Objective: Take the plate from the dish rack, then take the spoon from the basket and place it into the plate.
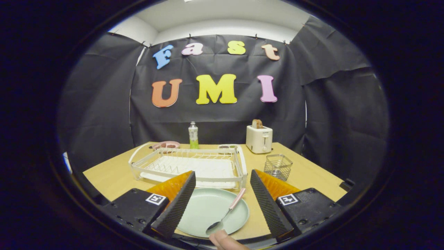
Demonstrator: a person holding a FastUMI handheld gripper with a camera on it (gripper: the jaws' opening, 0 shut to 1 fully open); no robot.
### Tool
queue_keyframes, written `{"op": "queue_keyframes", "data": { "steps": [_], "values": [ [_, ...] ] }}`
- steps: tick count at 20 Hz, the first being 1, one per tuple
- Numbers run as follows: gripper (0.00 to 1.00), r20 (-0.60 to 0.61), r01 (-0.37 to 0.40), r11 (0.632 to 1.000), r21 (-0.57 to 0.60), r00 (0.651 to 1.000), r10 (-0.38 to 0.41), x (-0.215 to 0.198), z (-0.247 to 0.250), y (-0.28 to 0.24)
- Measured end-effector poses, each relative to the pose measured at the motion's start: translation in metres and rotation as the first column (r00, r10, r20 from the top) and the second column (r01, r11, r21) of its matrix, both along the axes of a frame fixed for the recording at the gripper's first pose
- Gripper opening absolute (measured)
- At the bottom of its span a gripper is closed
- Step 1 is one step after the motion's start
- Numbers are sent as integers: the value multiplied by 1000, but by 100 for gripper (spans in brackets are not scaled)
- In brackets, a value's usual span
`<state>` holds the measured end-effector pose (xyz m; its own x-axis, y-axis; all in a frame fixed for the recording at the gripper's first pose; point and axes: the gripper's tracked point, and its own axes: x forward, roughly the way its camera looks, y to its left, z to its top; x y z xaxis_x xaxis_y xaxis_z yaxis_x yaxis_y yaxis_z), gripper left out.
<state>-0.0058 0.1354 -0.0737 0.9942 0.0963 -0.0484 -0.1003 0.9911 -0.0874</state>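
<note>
A pale green plate (208,211) lies flat on the wooden table (111,177), between my two fingers and just in front of the dish rack (189,165). A spoon (225,213) with a pink checked handle rests in the plate, bowl toward me, handle pointing off toward the rack's right corner. The white dish rack holds no plate. A small wire basket (278,167) stands to the right of the rack, beyond my right finger. My gripper (219,208) is open above the plate, fingers (178,201) wide apart and touching nothing.
A white toaster (258,139) with a slice of bread stands at the back right. A clear bottle with a green label (193,135) and a pink dish (166,144) sit behind the rack. A fingertip (225,240) shows below the plate.
</note>
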Motion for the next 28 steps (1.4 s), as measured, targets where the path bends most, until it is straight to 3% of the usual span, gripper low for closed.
{"op": "queue_keyframes", "data": {
  "steps": [4, 8, 12, 28],
  "values": [
    [100, -30, -42, 998, 44, 999, 43, -18, 16, -1],
    [100, 11, 2, 1000, 31, 1000, -3, -36, 42, -24],
    [100, 5, -15, 998, 57, 1000, 15, -53, 54, -33],
    [100, 4, 55, 995, 85, 998, -56, -55, 70, -80]
  ]
}}
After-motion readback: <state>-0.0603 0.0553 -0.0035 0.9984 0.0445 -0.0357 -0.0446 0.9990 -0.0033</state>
